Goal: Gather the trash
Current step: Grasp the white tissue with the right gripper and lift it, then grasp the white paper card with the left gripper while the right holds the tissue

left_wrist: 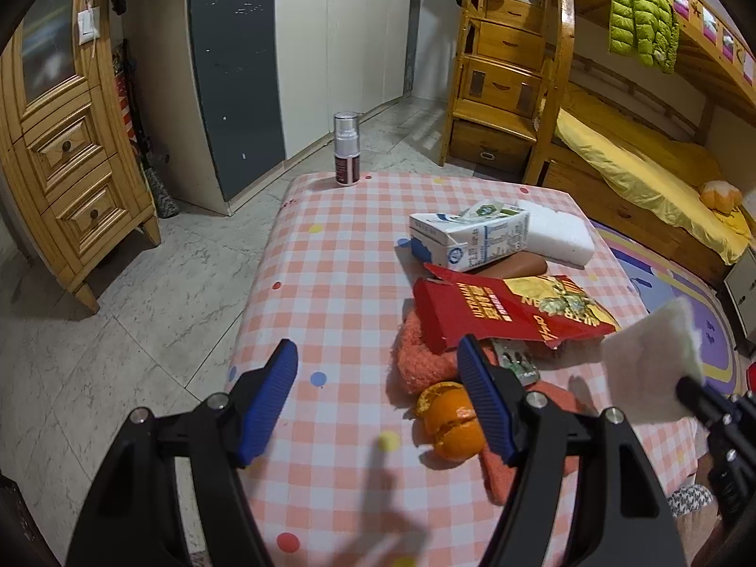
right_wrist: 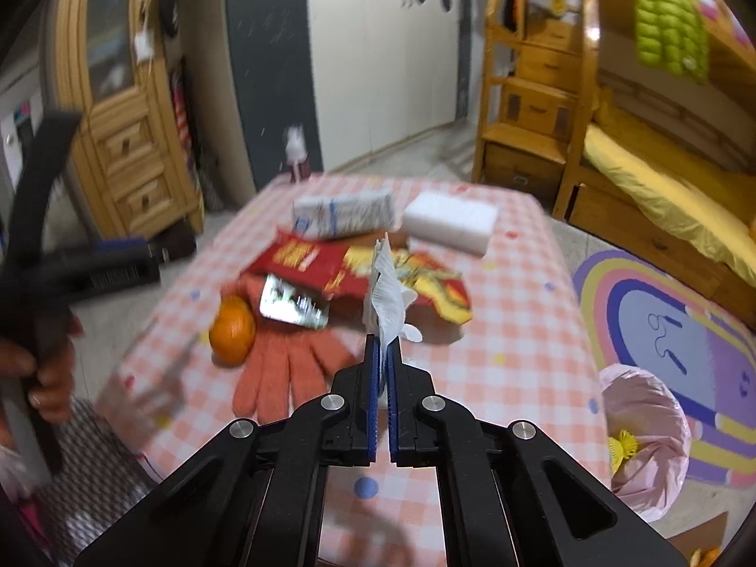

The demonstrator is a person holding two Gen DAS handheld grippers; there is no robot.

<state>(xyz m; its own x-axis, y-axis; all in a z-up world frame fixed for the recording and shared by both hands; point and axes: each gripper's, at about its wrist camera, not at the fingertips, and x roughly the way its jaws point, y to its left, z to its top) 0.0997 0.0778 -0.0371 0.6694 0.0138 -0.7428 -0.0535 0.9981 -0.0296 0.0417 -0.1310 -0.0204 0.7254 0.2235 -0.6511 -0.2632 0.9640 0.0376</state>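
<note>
My right gripper (right_wrist: 382, 347) is shut on a crumpled white tissue (right_wrist: 385, 290), held above the checked table (right_wrist: 510, 364); the left wrist view shows the same tissue (left_wrist: 652, 359) at its right edge. My left gripper (left_wrist: 378, 349) hangs open over the cloth with nothing between its fingers. Just right of it lie an orange peel (left_wrist: 449, 418), an orange glove (left_wrist: 418, 359) and a foil wrapper (left_wrist: 517, 361). Beyond those are a torn red snack bag (left_wrist: 501, 312) and a flattened milk carton (left_wrist: 472, 236).
A pink trash bag (right_wrist: 647, 444) stands open on the floor by the table's right side. A white foam block (left_wrist: 557, 231) and a spray bottle (left_wrist: 346, 149) sit at the far end. Wooden cabinet left, bunk bed right. A hand (right_wrist: 52, 378) holds the left gripper.
</note>
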